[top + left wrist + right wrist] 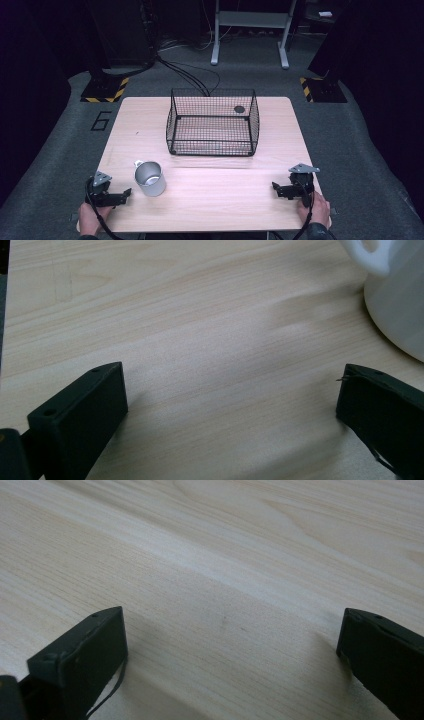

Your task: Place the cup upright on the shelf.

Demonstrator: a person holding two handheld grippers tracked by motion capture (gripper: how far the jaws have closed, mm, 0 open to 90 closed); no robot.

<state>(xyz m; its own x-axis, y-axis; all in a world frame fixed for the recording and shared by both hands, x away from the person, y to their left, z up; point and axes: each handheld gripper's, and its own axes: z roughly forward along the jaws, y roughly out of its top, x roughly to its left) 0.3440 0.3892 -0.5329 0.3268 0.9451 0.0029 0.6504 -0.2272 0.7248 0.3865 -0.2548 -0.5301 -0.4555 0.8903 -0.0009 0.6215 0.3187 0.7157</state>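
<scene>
Work has not begun: mug [149,178] stands untouched just right of the left tool [125,193], both tools spread apart; wire basket [212,122] waits ahead.

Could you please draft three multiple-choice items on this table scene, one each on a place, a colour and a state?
1. Where does the mug stand?
A. inside the wire basket
B. on the table near the left gripper
C. beside the right gripper

2. What colour is the wire basket?
A. black
B. white
C. red

3. How do the jaws of the left gripper stand?
A. shut on the mug's handle
B. shut on nothing
C. open, with bare table between them

Answers:
1 B, the high view shows it on the table just right of that gripper.
2 A, its mesh is dark throughout.
3 C, the left gripper view shows wood between the jaws, with the mug off to one side.
</scene>
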